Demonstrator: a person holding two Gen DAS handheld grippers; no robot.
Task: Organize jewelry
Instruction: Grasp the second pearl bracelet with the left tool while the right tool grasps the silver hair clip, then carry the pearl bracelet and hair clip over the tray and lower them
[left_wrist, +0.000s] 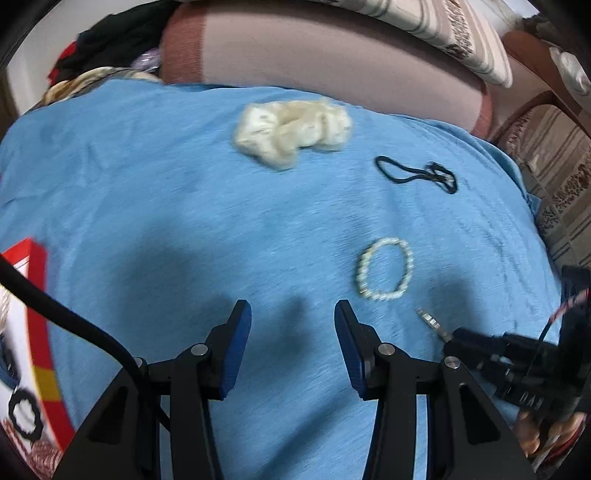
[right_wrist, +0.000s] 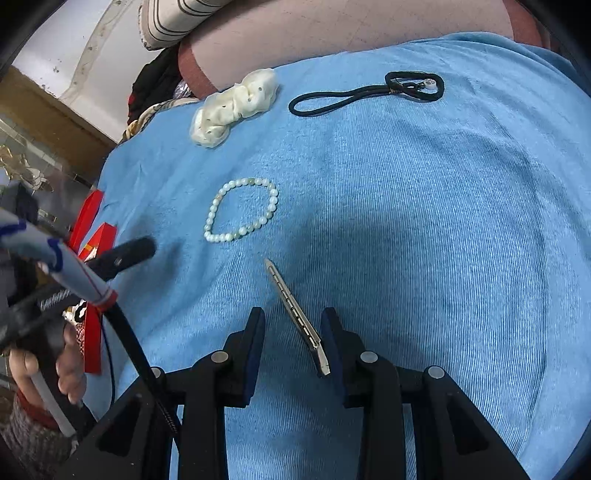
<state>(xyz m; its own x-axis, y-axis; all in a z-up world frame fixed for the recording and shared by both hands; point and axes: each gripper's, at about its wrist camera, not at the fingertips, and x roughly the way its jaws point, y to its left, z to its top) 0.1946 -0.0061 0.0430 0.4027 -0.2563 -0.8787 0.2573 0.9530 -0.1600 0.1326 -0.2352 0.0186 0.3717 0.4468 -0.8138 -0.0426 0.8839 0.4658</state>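
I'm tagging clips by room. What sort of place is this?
Probably a bedroom: a blue towel spread over bedding, a striped pillow behind it, and piled clothes. A bead bracelet lies on the towel.

No legible text anywhere.
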